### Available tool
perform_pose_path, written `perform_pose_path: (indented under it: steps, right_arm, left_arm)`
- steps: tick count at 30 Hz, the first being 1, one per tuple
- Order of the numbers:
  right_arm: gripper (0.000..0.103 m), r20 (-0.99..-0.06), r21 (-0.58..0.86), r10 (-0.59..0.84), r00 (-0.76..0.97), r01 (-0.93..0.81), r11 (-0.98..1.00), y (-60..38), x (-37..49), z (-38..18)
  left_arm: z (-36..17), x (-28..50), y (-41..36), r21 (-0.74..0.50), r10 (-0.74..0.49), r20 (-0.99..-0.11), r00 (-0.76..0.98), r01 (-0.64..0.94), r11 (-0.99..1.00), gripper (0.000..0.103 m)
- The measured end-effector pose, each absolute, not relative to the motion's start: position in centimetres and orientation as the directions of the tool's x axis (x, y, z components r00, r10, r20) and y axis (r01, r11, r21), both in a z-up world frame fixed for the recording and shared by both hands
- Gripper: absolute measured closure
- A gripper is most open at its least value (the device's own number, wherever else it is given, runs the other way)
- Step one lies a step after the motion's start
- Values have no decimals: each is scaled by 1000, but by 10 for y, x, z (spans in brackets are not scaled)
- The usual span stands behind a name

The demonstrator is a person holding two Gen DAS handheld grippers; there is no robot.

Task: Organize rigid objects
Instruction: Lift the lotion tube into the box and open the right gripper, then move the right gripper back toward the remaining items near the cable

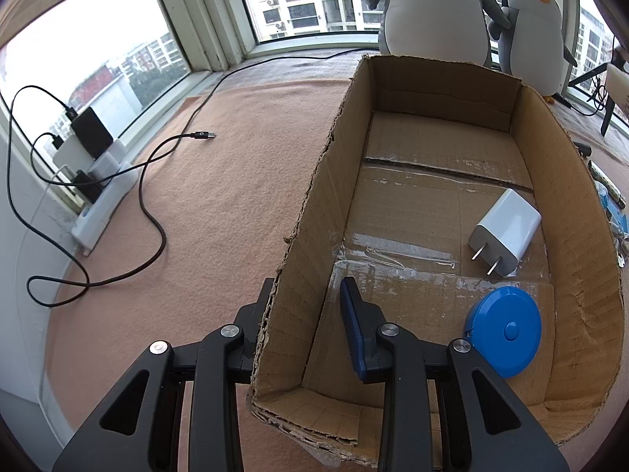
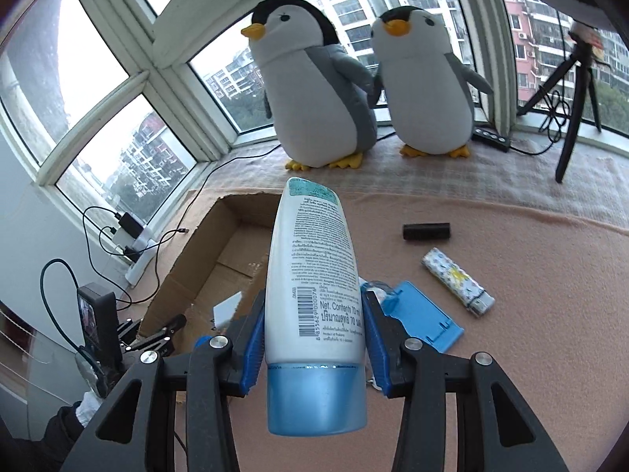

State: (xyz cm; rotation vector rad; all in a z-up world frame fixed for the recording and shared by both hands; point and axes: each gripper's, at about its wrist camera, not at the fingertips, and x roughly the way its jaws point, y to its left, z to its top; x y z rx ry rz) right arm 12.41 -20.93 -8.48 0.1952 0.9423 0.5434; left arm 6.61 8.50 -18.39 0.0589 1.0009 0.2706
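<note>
An open cardboard box (image 1: 570,216) lies on the peach blanket and holds a white wall charger (image 1: 505,232) and a round blue tape measure (image 1: 505,330). My left gripper (image 1: 306,291) is open and straddles the box's left wall, one finger outside, the blue-padded one inside. My right gripper (image 2: 314,299) is shut on a white lotion bottle (image 2: 314,267) with a blue cap, held cap toward the camera, above the blanket right of the box (image 2: 184,271). On the blanket beyond lie a blue plastic holder (image 2: 422,314), a patterned lighter (image 2: 456,281) and a black cylinder (image 2: 426,231).
Two plush penguins (image 2: 314,90) stand on the window ledge behind the box. A black tripod (image 2: 570,90) is at the far right. A power strip (image 1: 104,204) with plugged chargers and a loose black cable (image 1: 157,236) lie left of the box.
</note>
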Motion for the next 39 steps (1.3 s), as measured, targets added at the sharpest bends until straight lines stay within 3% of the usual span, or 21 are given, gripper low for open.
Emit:
perform_pose_path:
  steps: [23, 26, 27, 28, 39]
  right_arm:
    - [62, -775, 256, 480, 412, -490, 833, -60, 155, -93]
    - [56, -765, 236, 464, 445, -477, 847, -53, 162, -93]
    - [44, -768, 242, 465, 441, -473, 847, -53, 164, -93]
    - [38, -768, 248, 467, 438, -468, 848, -53, 166, -93]
    - [38, -757, 276, 470, 455, -429, 860, -87, 163, -81]
  left_arm:
    - [-184, 66, 89, 120, 201, -823, 531, -183, 976, 75]
    - [-184, 65, 89, 122, 202, -823, 531, -183, 976, 75]
    - [-184, 65, 88, 123, 203, -823, 531, -182, 976, 75]
    - [-184, 65, 88, 125, 204, -822, 532, -181, 975, 75]
    - [-184, 65, 89, 132, 209, -820, 533, -179, 975, 75]
